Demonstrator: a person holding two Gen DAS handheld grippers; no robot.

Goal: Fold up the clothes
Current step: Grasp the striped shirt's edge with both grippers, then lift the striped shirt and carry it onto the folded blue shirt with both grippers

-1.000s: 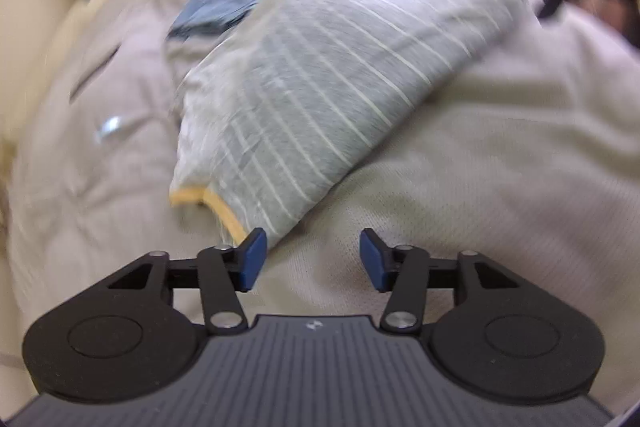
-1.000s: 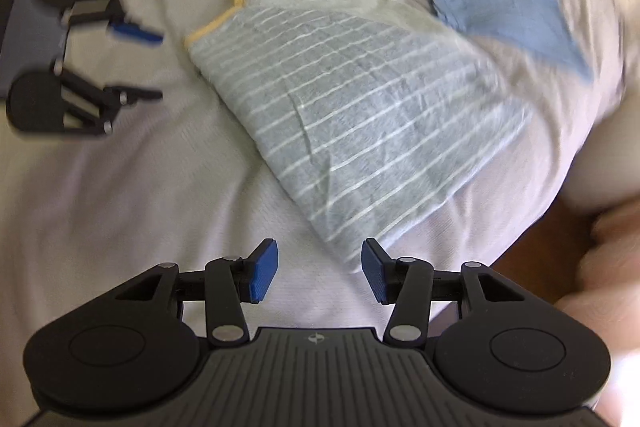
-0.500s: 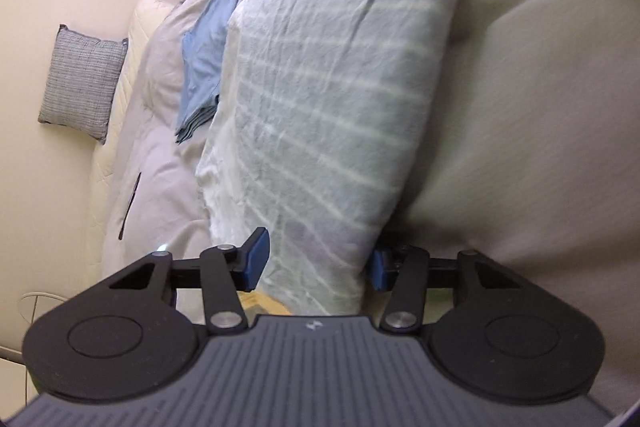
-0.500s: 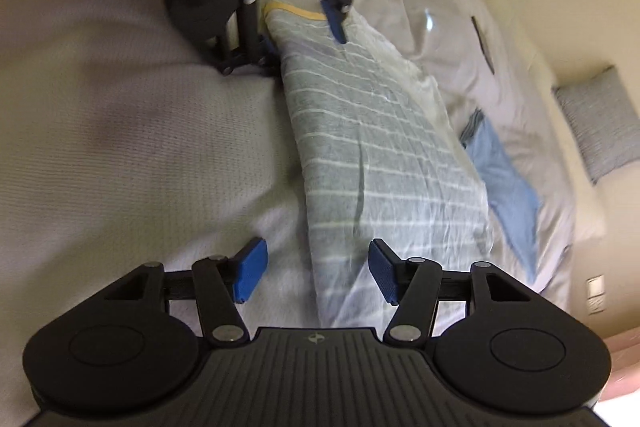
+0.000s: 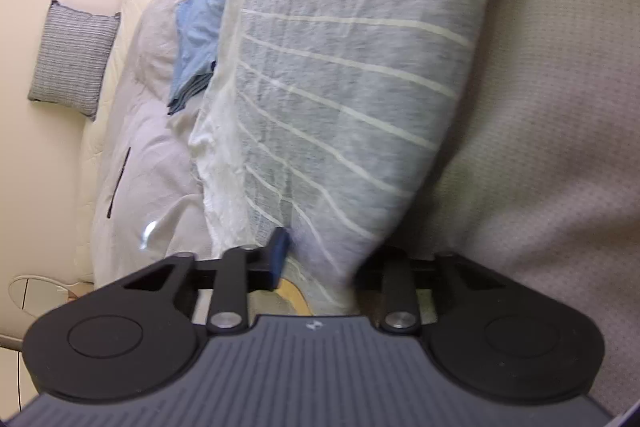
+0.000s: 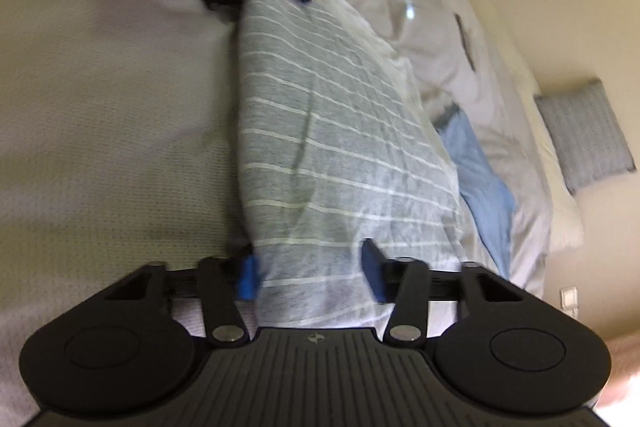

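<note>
Beige bed (image 6: 100,147), both grippers angled down, fingers closing on striped shirt (image 6: 340,147)

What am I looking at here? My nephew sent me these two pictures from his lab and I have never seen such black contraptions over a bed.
They are two hand-held grippers, each with two blue-padded fingers, carried by a person. Each has a camera looking forward along its fingers, so each picture shows its own gripper at the bottom.

One picture is from the left gripper, the other from the right gripper, where the left one also appears at the top. On the bed lies a grey striped shirt with a yellow collar. Beyond it lie a folded blue garment and a small grey cushion.

The grippers are at opposite ends of the shirt. Both sets of jaws are closing with its fabric between them, apparently to lift and fold it.
</note>
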